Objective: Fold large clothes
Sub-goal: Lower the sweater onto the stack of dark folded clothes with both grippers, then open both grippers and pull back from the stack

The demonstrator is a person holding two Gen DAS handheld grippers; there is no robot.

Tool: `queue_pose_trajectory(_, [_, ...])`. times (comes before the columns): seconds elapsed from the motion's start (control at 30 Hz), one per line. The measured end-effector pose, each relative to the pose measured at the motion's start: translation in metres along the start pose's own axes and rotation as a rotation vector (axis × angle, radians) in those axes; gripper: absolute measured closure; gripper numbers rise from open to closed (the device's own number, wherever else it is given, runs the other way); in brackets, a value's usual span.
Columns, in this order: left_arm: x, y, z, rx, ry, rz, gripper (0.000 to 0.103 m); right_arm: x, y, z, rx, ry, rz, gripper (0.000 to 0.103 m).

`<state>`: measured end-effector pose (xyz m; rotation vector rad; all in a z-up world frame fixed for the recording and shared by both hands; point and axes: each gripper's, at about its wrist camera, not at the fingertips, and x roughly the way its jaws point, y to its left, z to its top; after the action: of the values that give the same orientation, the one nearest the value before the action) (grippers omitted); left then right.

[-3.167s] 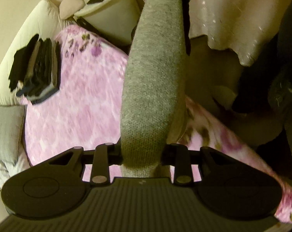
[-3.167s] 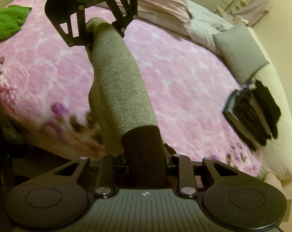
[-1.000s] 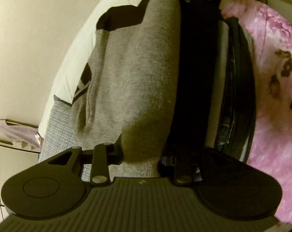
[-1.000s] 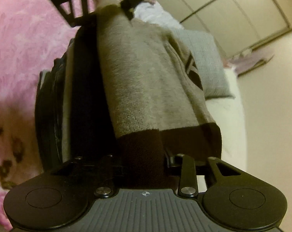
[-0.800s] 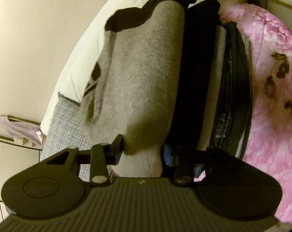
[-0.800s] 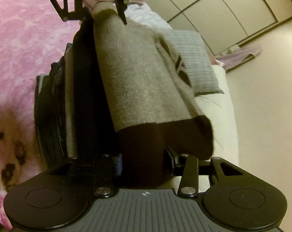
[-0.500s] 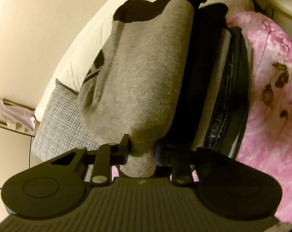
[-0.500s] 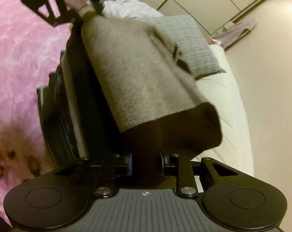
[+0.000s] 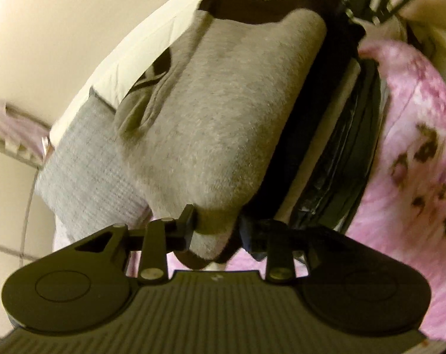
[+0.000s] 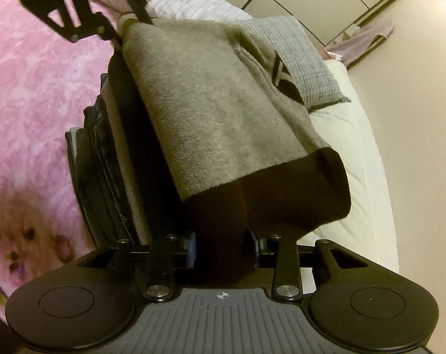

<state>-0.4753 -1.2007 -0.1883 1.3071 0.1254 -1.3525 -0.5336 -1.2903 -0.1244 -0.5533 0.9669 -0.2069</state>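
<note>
Folded grey sweater sits atop the dark clothes stack; left gripper and right gripper both clamp its ends. Only release remains, I'd judge.

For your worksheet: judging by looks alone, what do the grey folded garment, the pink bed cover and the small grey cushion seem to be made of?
Grey folded garment: probably knitted wool or fleece; matte, fuzzy nap, with a dark ribbed-looking hem.
Pink bed cover: looks like soft plush or quilted fabric with a mottled floral print; blur leaves this open.
Grey cushion: woven cloth, with a fine visible grid of threads.
</note>
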Motion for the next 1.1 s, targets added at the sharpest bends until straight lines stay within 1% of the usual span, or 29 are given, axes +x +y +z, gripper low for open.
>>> queue_pose_trajectory(0.07, [-0.007, 0.002, 0.0, -0.102, 0.017, -0.015, 0.075, 0.003, -0.002, -0.001, 0.032, 0.005, 0.004, 0.066])
queue_pose_trajectory(0.17, [-0.019, 0.007, -0.006, -0.281, 0.048, -0.037, 0.074, -0.005, -0.003, -0.006, 0.102, 0.016, 0.006, 0.06])
queue_pose_trajectory(0.23, [-0.028, 0.009, -0.012, -0.381, 0.069, -0.048, 0.072, -0.008, -0.005, -0.007, 0.165, 0.027, 0.011, 0.055])
queue_pose_trajectory(0.3, [-0.037, 0.008, -0.019, -0.475, 0.084, -0.06, 0.069, -0.011, -0.004, -0.009, 0.22, 0.05, 0.023, 0.044])
queue_pose_trajectory(0.43, [-0.056, 0.006, -0.031, -0.625, 0.111, -0.091, 0.061, -0.029, 0.007, -0.015, 0.339, 0.091, 0.036, 0.042])
queue_pose_trajectory(0.5, [-0.064, 0.004, -0.035, -0.671, 0.13, -0.108, 0.056, -0.044, 0.013, -0.018, 0.444, 0.108, 0.053, 0.038])
queue_pose_trajectory(0.53, [-0.069, 0.004, -0.037, -0.697, 0.129, -0.116, 0.051, -0.05, 0.015, -0.019, 0.499, 0.113, 0.064, 0.037])
queue_pose_trajectory(0.57, [-0.073, 0.004, -0.039, -0.723, 0.124, -0.125, 0.042, -0.057, 0.016, -0.021, 0.559, 0.115, 0.073, 0.033])
queue_pose_trajectory(0.6, [-0.079, 0.006, -0.041, -0.75, 0.116, -0.134, 0.037, -0.065, 0.016, -0.022, 0.624, 0.115, 0.079, 0.03])
queue_pose_trajectory(0.67, [-0.091, 0.007, -0.045, -0.791, 0.098, -0.148, 0.025, -0.083, 0.02, -0.025, 0.773, 0.114, 0.08, 0.026])
queue_pose_trajectory(0.7, [-0.098, 0.008, -0.048, -0.811, 0.082, -0.152, 0.021, -0.09, 0.021, -0.026, 0.827, 0.114, 0.079, 0.023])
queue_pose_trajectory(0.73, [-0.105, 0.008, -0.05, -0.827, 0.071, -0.153, 0.014, -0.099, 0.023, -0.027, 0.893, 0.113, 0.076, 0.022])
queue_pose_trajectory(0.8, [-0.119, 0.006, -0.055, -0.84, 0.051, -0.16, 0.012, -0.115, 0.026, -0.027, 0.994, 0.099, 0.071, 0.018])
queue_pose_trajectory(0.87, [-0.131, 0.004, -0.061, -0.853, 0.044, -0.157, 0.004, -0.133, 0.036, -0.024, 1.067, 0.088, 0.055, 0.015])
queue_pose_trajectory(0.93, [-0.142, 0.004, -0.07, -0.883, 0.026, -0.153, 0.001, -0.147, 0.043, -0.017, 1.103, 0.072, 0.049, 0.013])
queue_pose_trajectory(1.0, [-0.156, 0.002, -0.079, -0.904, 0.02, -0.164, 0.001, -0.162, 0.051, -0.01, 1.123, 0.052, 0.046, 0.011])
queue_pose_trajectory(1.1, [-0.175, -0.002, -0.092, -0.924, -0.009, -0.166, 0.001, -0.183, 0.067, 0.001, 1.144, 0.037, 0.028, 0.01])
